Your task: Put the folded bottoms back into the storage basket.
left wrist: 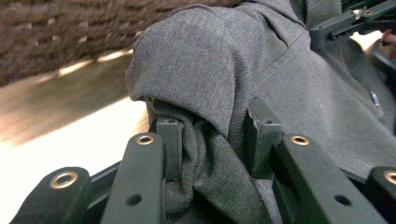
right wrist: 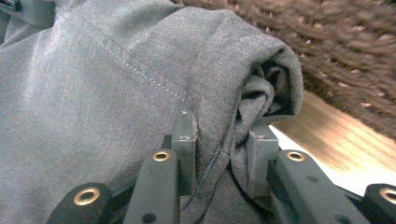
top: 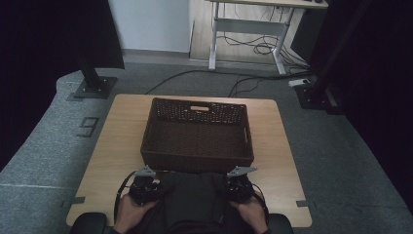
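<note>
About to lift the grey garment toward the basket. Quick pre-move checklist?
1. Left tool clamped on the grey garment: ok, a fold is pinched between its jaws.
2. Right tool clamped on the garment: ok, bunched cloth sits between its jaws.
3. Both grips at opposite ends of the garment: ok, in the high view one at each side.
4. Wicker basket open and free inside: ok, nothing seen in it.
5. Basket directly beyond the garment on the table: ok.
6. Cloth clear of the basket's near wall: cannot tell, they overlap in the high view.
</note>
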